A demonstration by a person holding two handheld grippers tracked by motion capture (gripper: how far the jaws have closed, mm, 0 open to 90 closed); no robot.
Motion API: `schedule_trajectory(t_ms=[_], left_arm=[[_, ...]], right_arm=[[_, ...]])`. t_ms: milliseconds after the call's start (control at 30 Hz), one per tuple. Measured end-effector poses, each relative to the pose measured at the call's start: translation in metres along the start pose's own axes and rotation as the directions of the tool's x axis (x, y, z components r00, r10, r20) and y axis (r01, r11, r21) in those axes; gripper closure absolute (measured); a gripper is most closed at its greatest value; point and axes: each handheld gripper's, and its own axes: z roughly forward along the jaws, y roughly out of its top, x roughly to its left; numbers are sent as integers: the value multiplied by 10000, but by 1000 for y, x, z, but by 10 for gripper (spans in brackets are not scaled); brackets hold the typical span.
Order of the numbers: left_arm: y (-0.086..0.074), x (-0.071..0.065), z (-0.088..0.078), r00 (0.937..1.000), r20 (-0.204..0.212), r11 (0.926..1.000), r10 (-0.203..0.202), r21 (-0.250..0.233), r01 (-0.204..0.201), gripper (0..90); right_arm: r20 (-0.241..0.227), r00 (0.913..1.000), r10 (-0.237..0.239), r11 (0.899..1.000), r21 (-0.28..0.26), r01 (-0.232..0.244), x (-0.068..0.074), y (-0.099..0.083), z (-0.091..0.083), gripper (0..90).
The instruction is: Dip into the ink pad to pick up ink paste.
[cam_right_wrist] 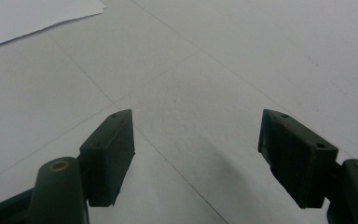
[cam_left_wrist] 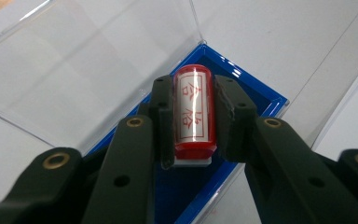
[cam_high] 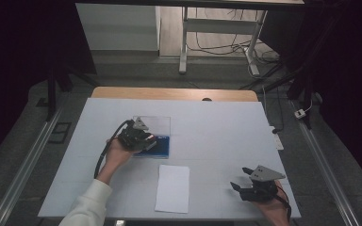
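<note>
The left gripper clamps a small red stamp between its pads, holding it over the blue tray of an open case whose clear lid stands flung back on the white table. The stamp looks light, rigid and glossy, so its rounded plastic barrel may slip; the grip across its flat sides, near the middle, seems the safest hold. Red characters on its white label read, apparently, 合格, though glare blurs part of them. The right gripper rests on the table with jaws wide apart and nothing between them, well away from the sheet of paper.
</note>
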Motion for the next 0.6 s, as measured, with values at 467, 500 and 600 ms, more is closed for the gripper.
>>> schedule_trajectory(t_ms=[467, 500, 600], left_arm=[[-2, 2, 6, 10000, 3, 9998, -24, 212, 24, 707], [-2, 1, 6, 10000, -2, 9998, -15, 213, 15, 707], [-1, 0, 6, 9999, -74, 9996, 72, 274, -70, 708]], right_arm=[[11, 10000, -15, 10000, 80, 15, 0, -1, 0, 266], [12, 10000, -13, 10000, 52, 13, 0, -1, 0, 267], [8, 10000, -6, 10000, 57, 6, 0, 0, 1, 267]])
